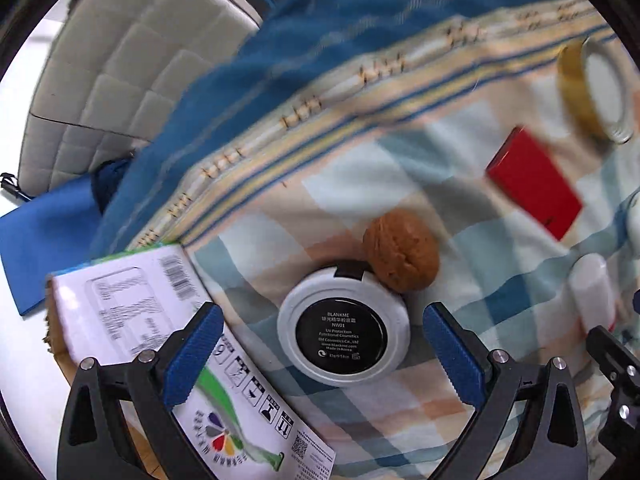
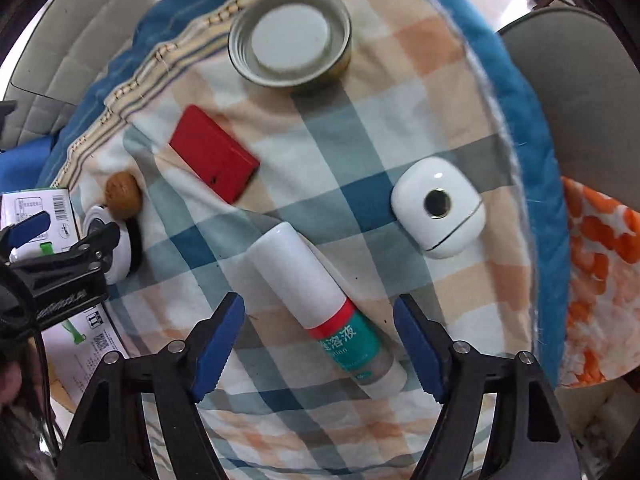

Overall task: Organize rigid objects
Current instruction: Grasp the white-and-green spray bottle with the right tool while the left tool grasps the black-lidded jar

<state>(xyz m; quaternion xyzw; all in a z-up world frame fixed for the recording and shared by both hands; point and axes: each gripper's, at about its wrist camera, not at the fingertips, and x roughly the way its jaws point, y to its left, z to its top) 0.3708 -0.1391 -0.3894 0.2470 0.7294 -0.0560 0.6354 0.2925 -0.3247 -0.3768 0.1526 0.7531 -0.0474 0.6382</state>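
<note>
Left wrist view: left gripper [image 1: 322, 344] spread wide around a round white compact [image 1: 343, 327]; walnut [image 1: 401, 255] touching it at one o'clock; right gripper [image 2: 319, 340] likewise spread, straddling a white bottle [image 2: 320, 304] on checked cloth [image 2: 360, 128].

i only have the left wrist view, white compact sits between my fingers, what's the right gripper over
Observer: The right gripper is open, straddling a white bottle with a teal label lying on the checked cloth.
Operator: anything past that bottle i can't see
Observer: Yes, a white rounded case with a dark round centre lies beyond it, toward the cloth's blue edge.
Operator: that gold lid at my far right, is it right side up
Observer: It lies inverted; the right wrist view looks into the gold lid, showing its white liner.
</note>
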